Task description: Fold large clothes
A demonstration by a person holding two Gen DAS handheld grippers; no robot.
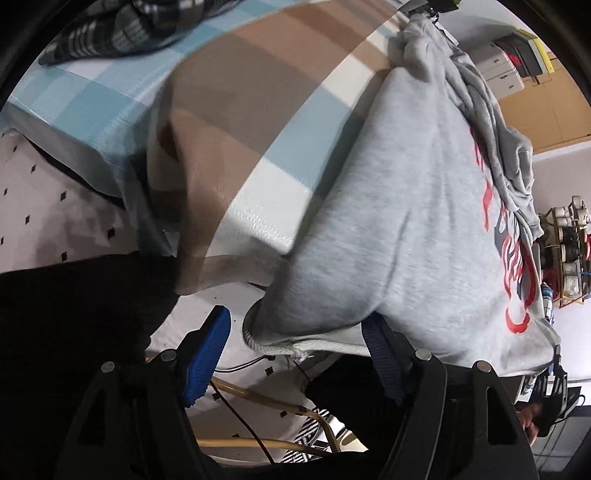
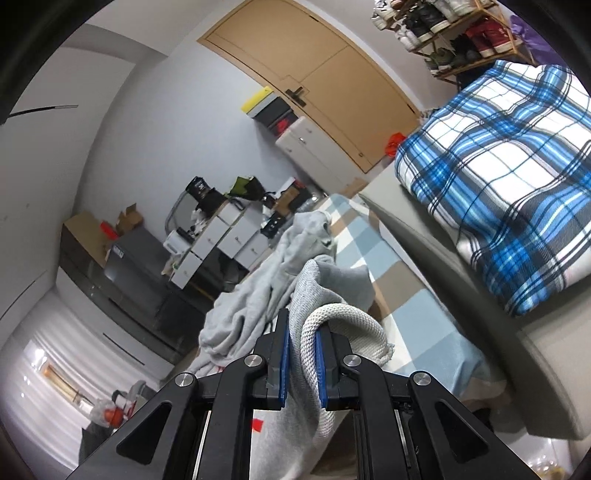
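Observation:
A light grey hoodie [image 1: 413,229] with red and dark print hangs off the edge of a bed with a blue, brown and white checked cover [image 1: 236,92]. My left gripper [image 1: 295,339] is open, its blue pads wide apart; the hoodie's hem and white drawstring drape just over the right pad [image 1: 380,354]. My right gripper [image 2: 303,354] is shut on the hoodie's grey fabric [image 2: 306,288] and its thick white drawstring [image 2: 354,321]. The rest of the hoodie [image 2: 255,295] trails crumpled to the left along the bed.
A dark plaid garment [image 1: 122,26] lies at the bed's far corner. A folded blue plaid blanket [image 2: 506,177] sits on the bed to the right. Shoe rack [image 2: 443,29], door [image 2: 332,85], drawers [image 2: 221,240] and cluttered desk line the room. White dotted floor [image 1: 55,199] lies below.

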